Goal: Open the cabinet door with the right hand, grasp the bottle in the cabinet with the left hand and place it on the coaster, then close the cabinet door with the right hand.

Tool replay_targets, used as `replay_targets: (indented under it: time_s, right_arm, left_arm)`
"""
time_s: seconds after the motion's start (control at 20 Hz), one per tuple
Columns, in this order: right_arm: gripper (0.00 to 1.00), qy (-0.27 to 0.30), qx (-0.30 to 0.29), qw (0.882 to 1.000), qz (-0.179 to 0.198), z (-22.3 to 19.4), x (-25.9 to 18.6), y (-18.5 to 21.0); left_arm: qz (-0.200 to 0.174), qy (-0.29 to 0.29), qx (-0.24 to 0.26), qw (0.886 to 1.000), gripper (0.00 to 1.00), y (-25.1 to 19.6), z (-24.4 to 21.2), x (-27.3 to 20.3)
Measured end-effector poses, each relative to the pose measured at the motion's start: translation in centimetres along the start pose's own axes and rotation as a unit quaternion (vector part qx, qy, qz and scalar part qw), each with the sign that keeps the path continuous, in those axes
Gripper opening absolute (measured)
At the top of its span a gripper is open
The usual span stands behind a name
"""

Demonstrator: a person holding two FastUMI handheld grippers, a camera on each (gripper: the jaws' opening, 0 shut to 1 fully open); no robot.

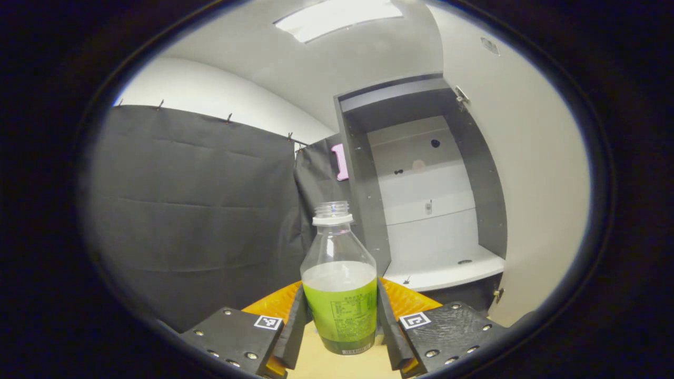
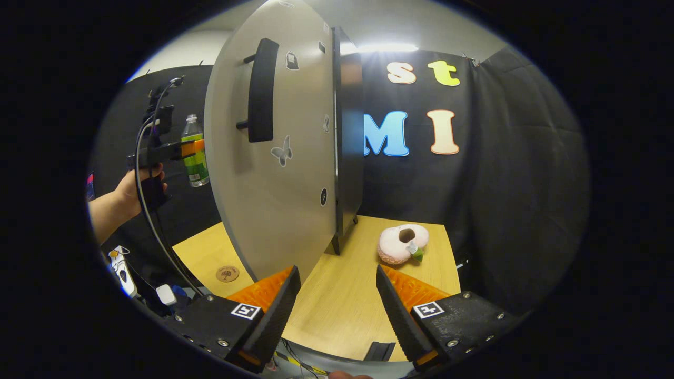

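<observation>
Left tool (image 1: 341, 321): its two fingers are pressing on both sides of the clear plastic bottle with green drink and a green label (image 1: 339, 287), holding it up in the air, out of the cabinet.
Bottle: it is standing straight up, cap at 12 o'clock, bottom at 6 o'clock.
Right tool (image 2: 337, 310): it is wide open and holding nothing, waiting low over the pale wooden counter (image 2: 342, 316).
Small round brown coaster (image 2: 227, 273): it is lying flat on the counter, near the bottom edge of the open grey cabinet door (image 2: 274, 173).
Way to go: in the right gripper view, the coaster is sitting at about 5 o'clock from the bottle, well below it.
Next move, my guess: the left tool needs to go down, keeping the bottle straight.
Nearer hand: the left one, since it is already carrying the bottle.
</observation>
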State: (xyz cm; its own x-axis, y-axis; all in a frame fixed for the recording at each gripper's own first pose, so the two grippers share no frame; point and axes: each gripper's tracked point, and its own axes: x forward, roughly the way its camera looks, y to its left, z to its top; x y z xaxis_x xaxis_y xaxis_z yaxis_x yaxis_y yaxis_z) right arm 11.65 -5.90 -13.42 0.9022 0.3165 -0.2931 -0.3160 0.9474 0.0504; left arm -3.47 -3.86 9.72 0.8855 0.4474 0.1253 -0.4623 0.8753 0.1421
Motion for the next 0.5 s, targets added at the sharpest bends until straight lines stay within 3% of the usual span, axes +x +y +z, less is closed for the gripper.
replay_targets:
  time_s: [0.2,0.35,0.5]
  right_arm:
    - [0.93,-0.006,0.030,0.997,-0.075,-0.9,0.9,-2.3]
    - [0.93,-0.027,0.046,0.986,-0.157,-1.3,1.4,-5.8]
    - [0.93,-0.016,0.056,0.981,-0.185,-3.2,2.5,-7.2]
  left_arm:
    - [-0.003,-0.001,-0.005,1.000,0.65,0.2,-1.4,-1.0]
    - [-0.008,0.009,-0.008,1.000,0.65,-0.6,-3.7,-1.8]
    - [-0.012,0.019,0.007,1.000,0.65,-0.7,-5.9,-2.0]
